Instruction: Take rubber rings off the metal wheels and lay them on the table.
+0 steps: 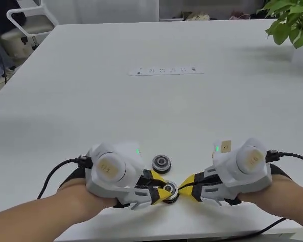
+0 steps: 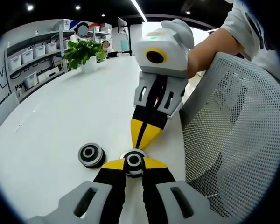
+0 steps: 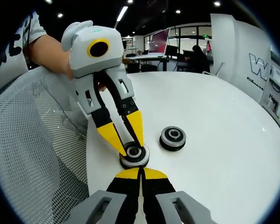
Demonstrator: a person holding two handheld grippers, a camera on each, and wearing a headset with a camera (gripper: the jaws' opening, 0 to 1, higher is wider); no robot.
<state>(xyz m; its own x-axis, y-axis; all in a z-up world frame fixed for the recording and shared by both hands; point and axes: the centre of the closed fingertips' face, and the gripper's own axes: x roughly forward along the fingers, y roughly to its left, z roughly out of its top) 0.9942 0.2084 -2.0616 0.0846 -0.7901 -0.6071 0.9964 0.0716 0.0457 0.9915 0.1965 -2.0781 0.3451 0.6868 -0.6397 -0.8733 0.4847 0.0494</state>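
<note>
In the lower centre of the head view, my left gripper (image 1: pixel 162 186) clenched a metal wheel (image 1: pixel 170 190). My right gripper (image 1: pixel 184 185), its jaws pressed together, touched the rim of this wheel. A second wheel (image 1: pixel 161 163) lay just above on the table (image 1: pixel 141 111).

**Room Condition: Open Workspace**

A large white table (image 1: pixel 141 101) occupies the foreground, with a white power strip (image 1: pixel 165 71) lying flat towards its far side. A leafy potted plant (image 1: pixel 289 22) stands at the far right corner. A white-framed chair (image 1: pixel 28 25) sits beyond the far left edge. A grey mesh chair back (image 2: pixel 233 126) stands against the near edge. Wall shelving (image 2: pixel 32 56) carries white storage bins. The ceiling is dark, with recessed spotlights and a strip light (image 2: pixel 139 8). A white lettered panel (image 3: pixel 252 56) stands at one side.
</note>
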